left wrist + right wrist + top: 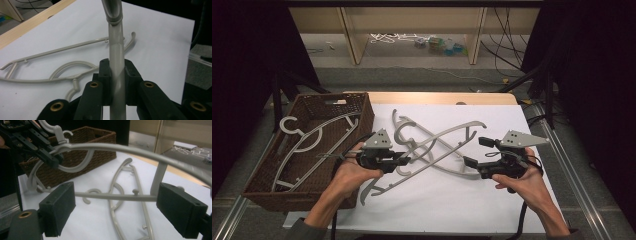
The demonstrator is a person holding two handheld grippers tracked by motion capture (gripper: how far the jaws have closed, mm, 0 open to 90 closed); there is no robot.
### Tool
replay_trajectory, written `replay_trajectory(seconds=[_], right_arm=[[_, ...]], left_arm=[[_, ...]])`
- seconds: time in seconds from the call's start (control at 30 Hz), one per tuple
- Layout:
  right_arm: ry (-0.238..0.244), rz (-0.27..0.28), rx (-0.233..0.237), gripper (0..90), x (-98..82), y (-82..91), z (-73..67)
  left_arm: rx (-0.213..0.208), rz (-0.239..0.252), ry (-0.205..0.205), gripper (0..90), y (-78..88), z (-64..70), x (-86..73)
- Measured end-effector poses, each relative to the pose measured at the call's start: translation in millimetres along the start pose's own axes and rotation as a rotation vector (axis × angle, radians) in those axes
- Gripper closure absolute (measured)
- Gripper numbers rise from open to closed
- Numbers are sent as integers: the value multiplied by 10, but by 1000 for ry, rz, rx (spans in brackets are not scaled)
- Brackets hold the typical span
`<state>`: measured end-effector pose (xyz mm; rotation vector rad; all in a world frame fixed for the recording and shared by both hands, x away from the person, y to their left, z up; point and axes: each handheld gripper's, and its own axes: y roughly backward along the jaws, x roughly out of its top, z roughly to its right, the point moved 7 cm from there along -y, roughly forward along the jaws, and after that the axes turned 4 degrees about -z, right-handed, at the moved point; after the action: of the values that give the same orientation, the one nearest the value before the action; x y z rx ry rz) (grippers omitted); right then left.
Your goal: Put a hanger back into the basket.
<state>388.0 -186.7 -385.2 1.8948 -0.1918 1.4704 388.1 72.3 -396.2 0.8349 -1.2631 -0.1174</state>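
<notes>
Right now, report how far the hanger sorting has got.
Done: two hangers lie in the basket. In hand: the left gripper is shut on one hanger, raised off the table; the right gripper is open, its pads off it. Left: another hanger on the white sheet.

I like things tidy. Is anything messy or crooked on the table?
Yes. Two grey hangers cross each other on the white sheet: the left tongs pinch one hanger, which lies over the other hanger. A third hanger lies slanted in the wicker basket.
</notes>
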Motion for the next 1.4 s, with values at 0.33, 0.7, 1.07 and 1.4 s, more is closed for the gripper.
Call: replay_trajectory(seconds=[0.33,0.7,1.07,1.4], right_arm=[[-22,32,-43,163,-162,-51,-28],[-9,7,-46,164,-324,-149,-44],[-9,-2,-47,164,-393,-164,-67],[-17,-1,-40,164,-429,-165,-56]], left_arm=[[-31,42,77,794,144,-127,160],[-34,80,148,794,457,-276,349],[84,104,180,794,951,-659,420],[179,114,238,794,1279,-1025,250]])
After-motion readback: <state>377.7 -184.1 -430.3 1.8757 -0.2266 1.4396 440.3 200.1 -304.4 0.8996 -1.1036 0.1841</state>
